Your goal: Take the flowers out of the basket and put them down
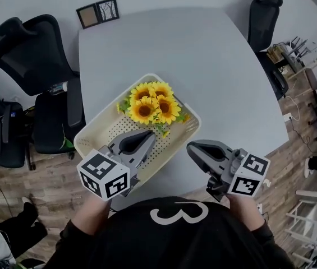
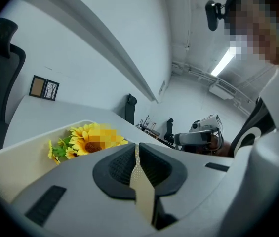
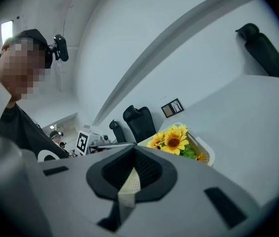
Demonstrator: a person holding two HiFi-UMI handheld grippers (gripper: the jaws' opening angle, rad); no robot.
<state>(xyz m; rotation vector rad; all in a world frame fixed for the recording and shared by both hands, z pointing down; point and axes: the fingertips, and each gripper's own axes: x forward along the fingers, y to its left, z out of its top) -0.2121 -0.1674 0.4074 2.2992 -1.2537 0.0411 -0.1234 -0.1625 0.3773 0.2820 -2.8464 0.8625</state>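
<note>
Far left, off the table: two black mesh-backed office chairs are standing on the brown wood-plank floor.

Left gripper: it is hovering over the near half of the cream perforated plastic basket and pointing toward the flowers. In the left gripper view its jaws are standing together with only a thin slit between the dark ribbed pads. They are gripping nothing. Its marker cube is facing the head camera.

The basket is sitting cornerwise on the near-left part of the pale grey rounded table. I cannot tell whether its left corner is overhanging the table edge.

The bunch of yellow sunflowers with green leaves is lying inside the basket, in its far half, with the heads clustered and the stems trailing toward the near-right rim. Neither gripper is touching it.

At the table's far-left corner, two small dark picture frames are lying side by side.

Right gripper: it is hanging over bare tabletop just beside the basket's right rim, apart from it. In the right gripper view its jaws are likewise pressed together and are holding nothing; basket and sunflowers are showing ahead and to the right.

Far right: another black office chair is standing beside the table.
</note>
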